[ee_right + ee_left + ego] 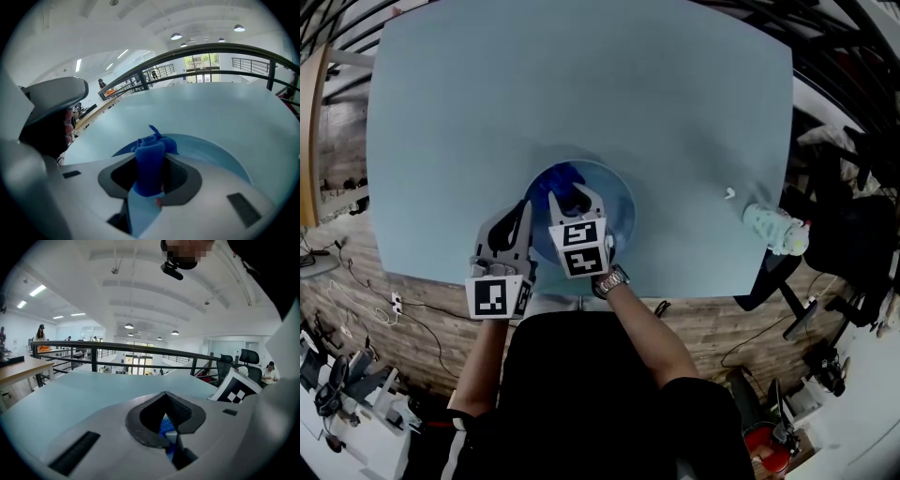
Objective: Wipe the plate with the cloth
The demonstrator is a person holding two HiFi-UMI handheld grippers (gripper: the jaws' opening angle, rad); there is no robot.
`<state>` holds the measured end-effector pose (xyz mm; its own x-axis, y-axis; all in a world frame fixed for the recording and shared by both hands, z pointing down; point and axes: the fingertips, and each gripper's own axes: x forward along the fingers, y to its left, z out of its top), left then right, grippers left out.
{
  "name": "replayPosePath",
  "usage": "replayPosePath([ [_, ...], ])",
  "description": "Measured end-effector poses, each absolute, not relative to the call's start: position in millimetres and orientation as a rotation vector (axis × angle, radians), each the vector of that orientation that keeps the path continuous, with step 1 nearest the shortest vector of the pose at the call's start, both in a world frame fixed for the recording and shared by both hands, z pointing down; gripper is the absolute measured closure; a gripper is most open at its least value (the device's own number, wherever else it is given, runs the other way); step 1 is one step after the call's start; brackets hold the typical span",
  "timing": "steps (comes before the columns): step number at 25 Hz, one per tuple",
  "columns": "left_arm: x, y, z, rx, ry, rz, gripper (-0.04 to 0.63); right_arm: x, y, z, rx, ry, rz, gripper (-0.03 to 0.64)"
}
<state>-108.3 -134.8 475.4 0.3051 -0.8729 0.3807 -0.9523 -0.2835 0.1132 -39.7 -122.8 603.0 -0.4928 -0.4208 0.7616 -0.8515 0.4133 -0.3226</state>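
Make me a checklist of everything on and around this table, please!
Surface: pale blue table.
Job's things: blue plate near the front edge; blue cloth on it.
Clutter: pale spotted bottle-like thing and small white bit at the right.
Grippers: right claw pinches the cloth; left claw seems clamped on the plate's rim.
Cables: loose wires on the floor.
Surroundings: office chairs, railing.

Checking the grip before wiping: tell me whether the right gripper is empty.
No, the right gripper has its jaws closed on the blue cloth, above the plate.
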Motion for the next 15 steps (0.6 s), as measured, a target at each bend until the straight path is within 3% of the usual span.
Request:
replayPosePath([
  [15, -96, -138, 474, 2.298, -1.613, 0.331, 0.595, -6, -134, 606, 1.185, -2.024, 0.996, 0.497],
])
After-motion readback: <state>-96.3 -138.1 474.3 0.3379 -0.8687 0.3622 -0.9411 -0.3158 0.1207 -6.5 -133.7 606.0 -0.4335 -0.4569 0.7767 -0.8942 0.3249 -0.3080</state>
